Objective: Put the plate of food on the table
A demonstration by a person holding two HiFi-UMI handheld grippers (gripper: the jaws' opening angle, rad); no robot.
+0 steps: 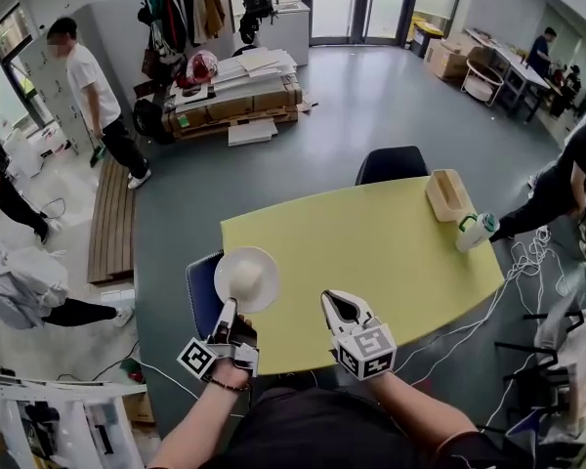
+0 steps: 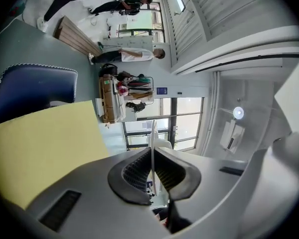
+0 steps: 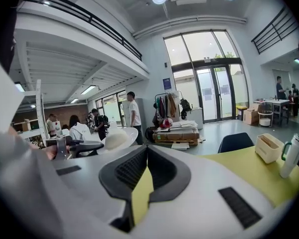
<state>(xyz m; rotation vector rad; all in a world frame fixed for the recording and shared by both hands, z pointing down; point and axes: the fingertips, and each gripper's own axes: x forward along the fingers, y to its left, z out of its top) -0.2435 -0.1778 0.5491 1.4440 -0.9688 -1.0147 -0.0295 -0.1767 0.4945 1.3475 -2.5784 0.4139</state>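
The left tool [image 1: 227, 313] clamps the plate [image 1: 265, 261] by its 6 o'clock rim. It lies level, food [image 1: 243, 277] up, at the 9 o'clock edge of the surface [image 1: 371, 252]. The right tool [image 1: 334, 304] is closed and empty.

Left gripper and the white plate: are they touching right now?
Touching. The left gripper view shows the left gripper shut on the thin rim of the plate, which is pinched from both sides with no gap.

We find the yellow table [image 1: 371, 252] open across its middle and near edge; a beige box [image 1: 449, 193] and a bottle [image 1: 476, 232] crowd its far right corner.
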